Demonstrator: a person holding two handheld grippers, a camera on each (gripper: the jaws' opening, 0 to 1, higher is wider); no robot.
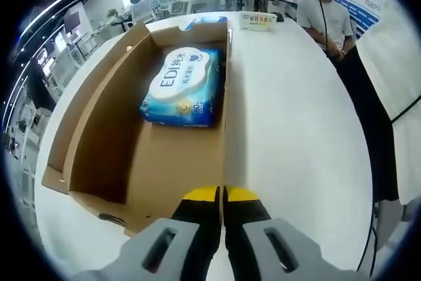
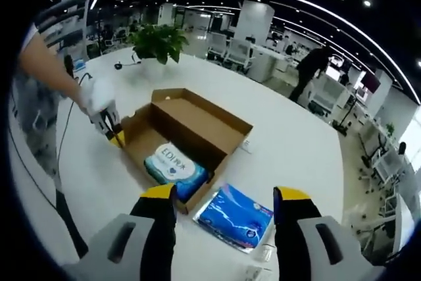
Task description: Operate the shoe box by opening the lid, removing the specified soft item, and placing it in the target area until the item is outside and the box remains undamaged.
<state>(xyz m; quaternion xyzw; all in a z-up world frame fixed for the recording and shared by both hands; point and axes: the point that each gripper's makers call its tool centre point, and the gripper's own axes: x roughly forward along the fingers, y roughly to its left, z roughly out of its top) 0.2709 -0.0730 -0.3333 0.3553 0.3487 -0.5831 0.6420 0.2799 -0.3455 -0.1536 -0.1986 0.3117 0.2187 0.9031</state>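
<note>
White office surface (image 2: 296, 143) carries an open brown cardboard shoe box (image 2: 197, 120) holding a soft, squashy blue-and-white wipes pack (image 1: 183, 87), best pinched at an edge; left claw (image 1: 222, 194) clenched empty, right claw (image 2: 223, 195) released.

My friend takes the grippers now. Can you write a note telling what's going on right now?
Left gripper: jaws shut, empty, at the near wall of the box, on the rim or just above it.
Right gripper: jaws open, empty, hovering above the blue pack on the table.
Box: open, looks undamaged. The wipes pack lies flat inside, at one end.
Done: lid open. The blue pack lies outside, beside the box.
Left: if the wipes are the item wanted, lift them out and set them in the target area. I cannot tell where that area is.
</note>
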